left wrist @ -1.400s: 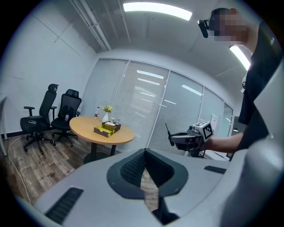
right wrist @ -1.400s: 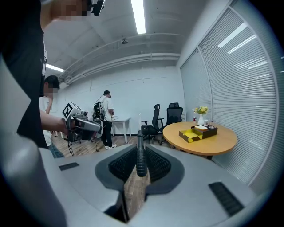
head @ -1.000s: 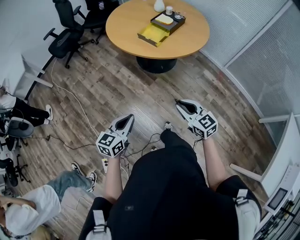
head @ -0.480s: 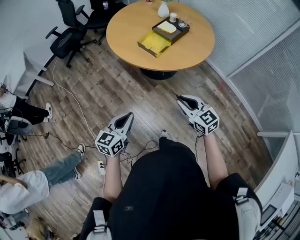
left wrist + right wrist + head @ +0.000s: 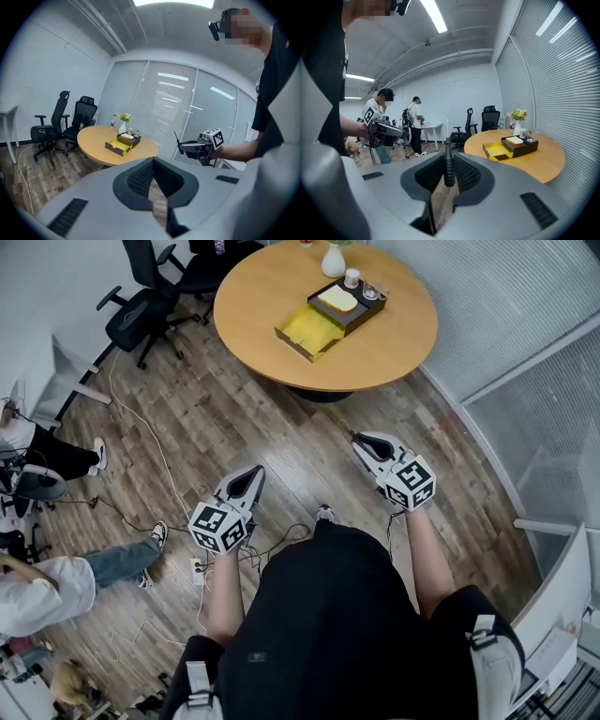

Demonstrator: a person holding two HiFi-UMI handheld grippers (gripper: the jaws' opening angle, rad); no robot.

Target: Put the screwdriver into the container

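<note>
My right gripper [image 5: 360, 440] is shut on a black-handled screwdriver [image 5: 448, 165], whose thin shaft pokes up past the jaw tips. The same right gripper [image 5: 183, 146] shows in the left gripper view with the screwdriver [image 5: 176, 140] sticking up from it. My left gripper [image 5: 254, 473] hangs over the wooden floor, shut with nothing in it. The yellow open container [image 5: 308, 329] lies on the round wooden table [image 5: 394, 343], far ahead of both grippers. The container [image 5: 498, 151] also shows in the right gripper view.
A dark tray [image 5: 349, 304] with small items and a white vase [image 5: 333, 261] stand behind the container. Black office chairs [image 5: 141, 315] are left of the table. Cables [image 5: 141, 442] run over the floor. A seated person [image 5: 47, 587] is at the lower left. Glass walls [image 5: 534, 352] close the right side.
The table and container have slid slightly right and lower in the head view. The person at the lower left has shifted. Both grippers keep their pose, the screwdriver still held.
</note>
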